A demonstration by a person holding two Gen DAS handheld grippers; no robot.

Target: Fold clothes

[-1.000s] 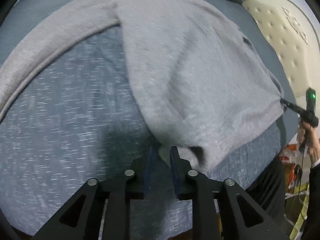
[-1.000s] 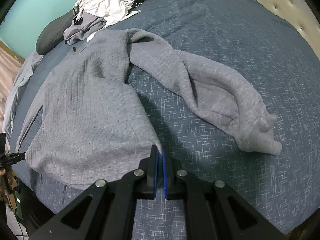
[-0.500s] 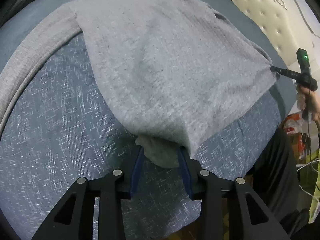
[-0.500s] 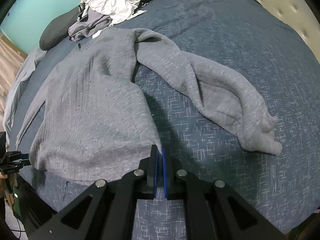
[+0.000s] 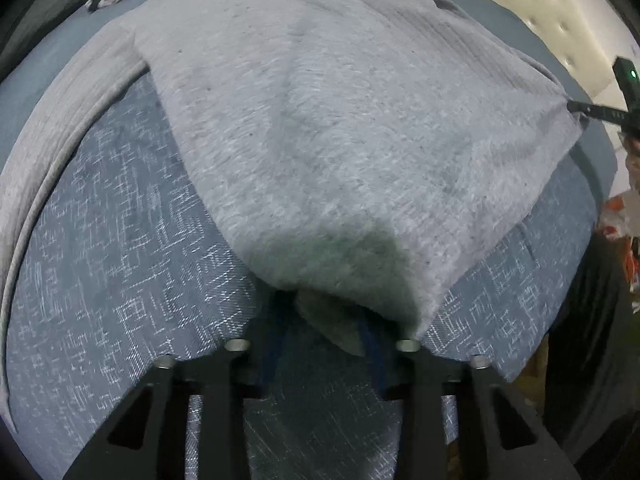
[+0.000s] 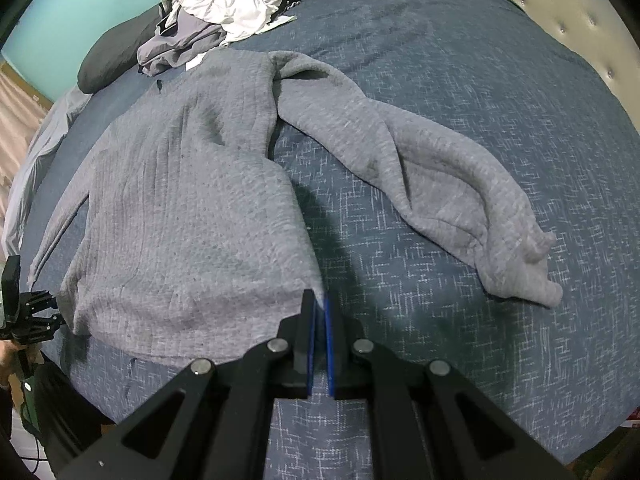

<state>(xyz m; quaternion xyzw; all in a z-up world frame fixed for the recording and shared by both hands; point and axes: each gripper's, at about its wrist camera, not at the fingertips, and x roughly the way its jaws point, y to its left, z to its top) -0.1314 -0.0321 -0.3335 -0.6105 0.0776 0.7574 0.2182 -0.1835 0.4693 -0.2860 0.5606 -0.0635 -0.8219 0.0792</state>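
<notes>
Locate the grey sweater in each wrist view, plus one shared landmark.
Left wrist: grey sweater fills the centre and top; its near hem corner hangs between the closing left gripper jaws.
Right wrist: it lies left of centre, one sleeve trailing right; its near hem corner is pinched in the right gripper.
Shared landmark: pile of clothes beyond the collar, top left in the left wrist view, upper left in the right wrist view.
</notes>
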